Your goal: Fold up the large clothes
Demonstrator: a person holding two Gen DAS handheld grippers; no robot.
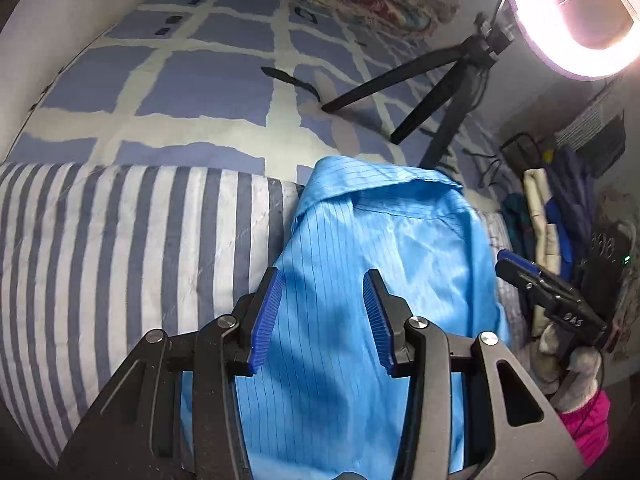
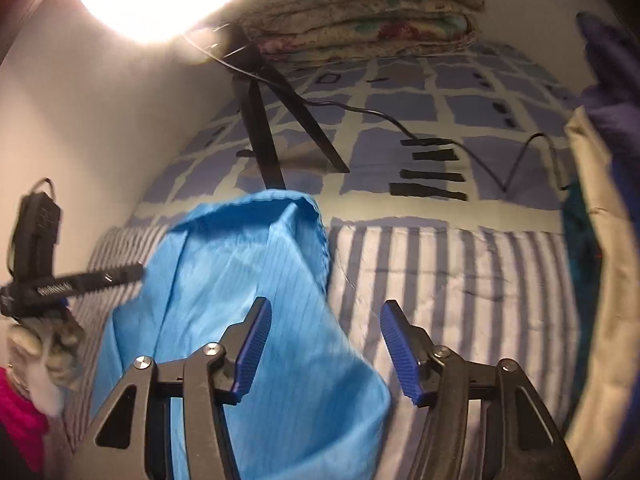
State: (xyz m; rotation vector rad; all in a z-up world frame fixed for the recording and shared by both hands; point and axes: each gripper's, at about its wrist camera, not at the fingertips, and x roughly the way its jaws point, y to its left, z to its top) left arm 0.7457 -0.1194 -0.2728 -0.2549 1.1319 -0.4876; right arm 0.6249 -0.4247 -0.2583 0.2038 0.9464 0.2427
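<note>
A light blue pinstriped garment (image 1: 384, 240) lies crumpled on a grey-and-white striped sheet (image 1: 120, 240), its collar end toward the far side. My left gripper (image 1: 324, 276) hovers over the garment's middle with its jaws apart and no cloth pinched between the blue pads. In the right wrist view the garment (image 2: 240, 264) lies left of centre on the striped sheet (image 2: 460, 280). My right gripper (image 2: 326, 304) stands open over the garment's right edge, its right finger above bare sheet. Each gripper appears in the other's view, held by a gloved hand: right gripper (image 1: 520, 270), left gripper (image 2: 104, 276).
A black tripod (image 1: 432, 92) with a glaring ring light (image 1: 580, 20) stands on the blue checked bedspread (image 1: 200, 88) behind the garment, its cable (image 2: 380, 114) trailing across. A folded floral quilt (image 2: 380, 16) lies at the far end. Piled clothes (image 1: 552, 208) sit on the right.
</note>
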